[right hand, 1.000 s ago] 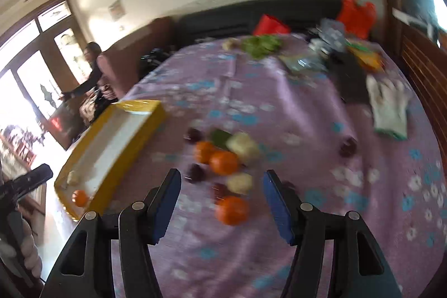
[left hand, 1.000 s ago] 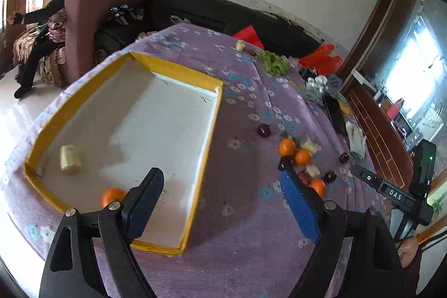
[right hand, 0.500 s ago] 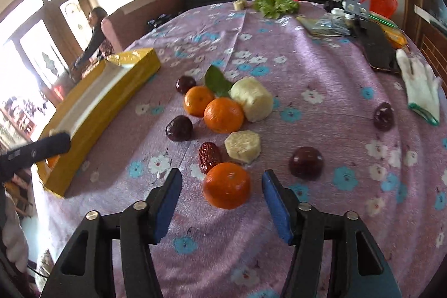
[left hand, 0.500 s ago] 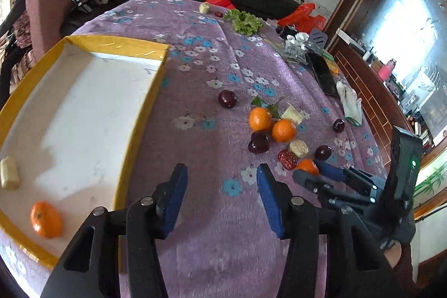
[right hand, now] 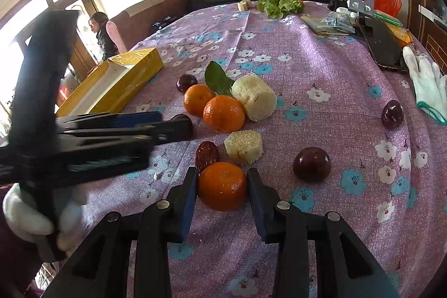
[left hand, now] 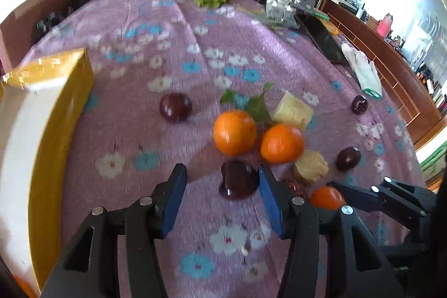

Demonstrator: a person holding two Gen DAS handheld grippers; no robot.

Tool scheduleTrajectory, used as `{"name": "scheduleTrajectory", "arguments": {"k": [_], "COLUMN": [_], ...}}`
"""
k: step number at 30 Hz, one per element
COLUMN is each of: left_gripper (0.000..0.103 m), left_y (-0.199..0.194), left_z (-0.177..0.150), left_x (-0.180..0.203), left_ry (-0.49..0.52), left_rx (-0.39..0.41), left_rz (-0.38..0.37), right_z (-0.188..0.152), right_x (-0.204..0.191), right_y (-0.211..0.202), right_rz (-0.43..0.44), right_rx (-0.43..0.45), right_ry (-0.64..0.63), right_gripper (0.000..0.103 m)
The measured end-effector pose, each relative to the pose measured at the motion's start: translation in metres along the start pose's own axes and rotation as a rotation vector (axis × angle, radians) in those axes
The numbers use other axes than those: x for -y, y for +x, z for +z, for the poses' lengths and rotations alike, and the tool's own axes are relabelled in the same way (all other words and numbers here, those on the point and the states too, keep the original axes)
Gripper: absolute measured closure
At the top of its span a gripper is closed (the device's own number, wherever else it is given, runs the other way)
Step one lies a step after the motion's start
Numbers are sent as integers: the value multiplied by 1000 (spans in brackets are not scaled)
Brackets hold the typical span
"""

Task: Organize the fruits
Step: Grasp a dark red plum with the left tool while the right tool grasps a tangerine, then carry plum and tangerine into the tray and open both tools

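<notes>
In the left wrist view, the left tongs point(left hand: 222, 187) were closing around a dark plum point(left hand: 238, 180) lying just in front of two oranges point(left hand: 234, 131); the right pad touched it, the left pad stood clear, so no grip yet. The yellow tray point(left hand: 60, 108) lay well left of the oranges.

In the right wrist view, the right tongs point(right hand: 222, 187) were closing on a near orange point(right hand: 222, 185), pads apparently touching both sides. Step in hand: pickup. Next, probably, both fruits need lifting and carrying to the tray.

Both grippers are black frames with blue finger pads point(right hand: 186, 203) and silver screws. A white glove point(right hand: 30, 217) covers the person's left hand.
</notes>
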State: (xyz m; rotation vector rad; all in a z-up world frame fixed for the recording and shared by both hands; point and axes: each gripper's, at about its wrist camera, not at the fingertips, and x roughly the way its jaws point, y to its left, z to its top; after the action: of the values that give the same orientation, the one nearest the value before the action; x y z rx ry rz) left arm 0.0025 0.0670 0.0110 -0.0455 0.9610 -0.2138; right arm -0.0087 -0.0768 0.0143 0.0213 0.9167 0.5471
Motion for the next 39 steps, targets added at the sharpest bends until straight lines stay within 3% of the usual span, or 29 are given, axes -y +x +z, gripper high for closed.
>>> {"name": "scheduleTrajectory", "arguments": {"k": [2,7,12,19,23,30,39], "left_gripper": [78,78,78,78,78,78,77], "left_y": [0,-10,-50,-121,-154,-174,-180], "left_z": [-1,-11,-22,-44,-60,-88,-115], "left_x": [4,3,-9,-49,-84,-149,-221], "left_ry": [23,-1,-51,-178,-237,-369,-487], "left_rx": [8,26,90,205,244,262,231], "left_rz": [-2,0,4,9,63,134,208], "right_z": [0,0,-1,-4,-9,17,54], "right_x": [-1,-1,-5,-8,-14,-89,-223], "right_y": [0,0,-1,-8,-36,-56,-7], "right_rz": [-1,2,-23,-88,-28,64,201], "right_rx": [0,1,8,17,39,75,18], "right_ry": [-6,-8,-26,-31,20,-90,-288], "right_gripper": [64,64,64,64,64,64,64]}}
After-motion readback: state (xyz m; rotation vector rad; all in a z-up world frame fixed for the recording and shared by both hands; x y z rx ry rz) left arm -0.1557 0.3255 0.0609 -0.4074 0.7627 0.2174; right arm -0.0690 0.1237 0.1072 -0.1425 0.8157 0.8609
